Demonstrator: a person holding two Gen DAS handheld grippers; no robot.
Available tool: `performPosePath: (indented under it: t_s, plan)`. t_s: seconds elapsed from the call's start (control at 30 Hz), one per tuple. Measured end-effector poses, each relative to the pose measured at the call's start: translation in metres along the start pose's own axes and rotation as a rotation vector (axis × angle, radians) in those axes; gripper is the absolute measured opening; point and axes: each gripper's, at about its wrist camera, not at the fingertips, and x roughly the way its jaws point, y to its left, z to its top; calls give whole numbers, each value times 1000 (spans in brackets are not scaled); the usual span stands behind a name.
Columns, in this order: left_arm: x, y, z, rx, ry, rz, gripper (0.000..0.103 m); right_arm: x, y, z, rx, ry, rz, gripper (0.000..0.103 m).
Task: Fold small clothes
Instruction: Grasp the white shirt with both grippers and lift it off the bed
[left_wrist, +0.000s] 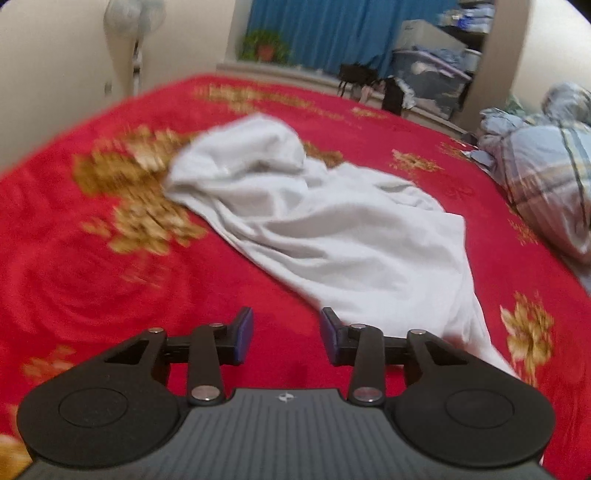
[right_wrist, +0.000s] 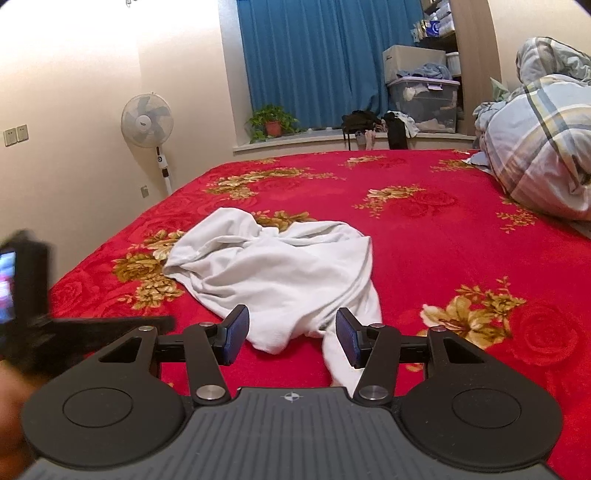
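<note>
A crumpled white garment (left_wrist: 325, 229) lies on the red flowered bedspread (left_wrist: 92, 280), also in the right wrist view (right_wrist: 280, 266). My left gripper (left_wrist: 287, 338) is open and empty, just short of the garment's near left edge. My right gripper (right_wrist: 291, 338) is open and empty, its fingers on either side of the garment's near end, above it. The left gripper's body (right_wrist: 22, 295) shows blurred at the left edge of the right wrist view.
A bundled plaid duvet (right_wrist: 535, 147) lies at the bed's right side. A standing fan (right_wrist: 147, 122) is by the left wall. A window ledge (right_wrist: 332, 142) behind the bed holds a plant, bags and a plastic storage box (right_wrist: 424, 99).
</note>
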Motion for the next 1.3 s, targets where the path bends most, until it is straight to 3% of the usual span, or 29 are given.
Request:
performPosePath:
  t_s: [0.17, 0.23, 0.3, 0.37, 0.5, 0.6, 0.83, 0.97, 1.07, 1.13, 1.2, 1.23, 1.3]
  plan:
    - [53, -10, 8, -174, 64, -63, 49, 0, -20, 1, 15, 16, -9, 54]
    - [64, -18, 9, -188, 77, -56, 45, 1, -27, 1, 23, 22, -15, 54]
    - [68, -25, 12, -147, 82, -20, 6, 2, -31, 2, 34, 26, -26, 54]
    - [65, -18, 18, -133, 91, -30, 4, 3, -35, 3, 51, 29, -31, 54]
    - [14, 12, 34, -2, -5, -21, 4, 4, -32, 6, 74, 27, -28, 54]
    - [-35, 62, 36, 82, -16, 10, 3, 4, -25, 8, 64, 20, -22, 54]
    - [-124, 202, 16, 188, 92, 86, 3, 8, -5, 4, 56, 52, -9, 54]
    - [-143, 258, -10, 149, 155, 96, 3, 12, 4, -7, 40, 92, -4, 54]
    - [-140, 275, -22, 102, 212, 34, 5, 19, 12, -14, 33, 130, 7, 54]
    - [-144, 278, -20, 88, 200, -2, 6, 29, 16, -18, 39, 161, 25, 54]
    - [-144, 276, -19, 93, 194, -18, 17, 39, 18, -19, 65, 177, 28, 54]
    - [-143, 275, -18, 97, 204, -26, 29, 46, 20, -19, 77, 189, 38, 54]
    - [-138, 272, -18, 105, 213, -27, 33, 63, 23, -16, 79, 207, 46, 54]
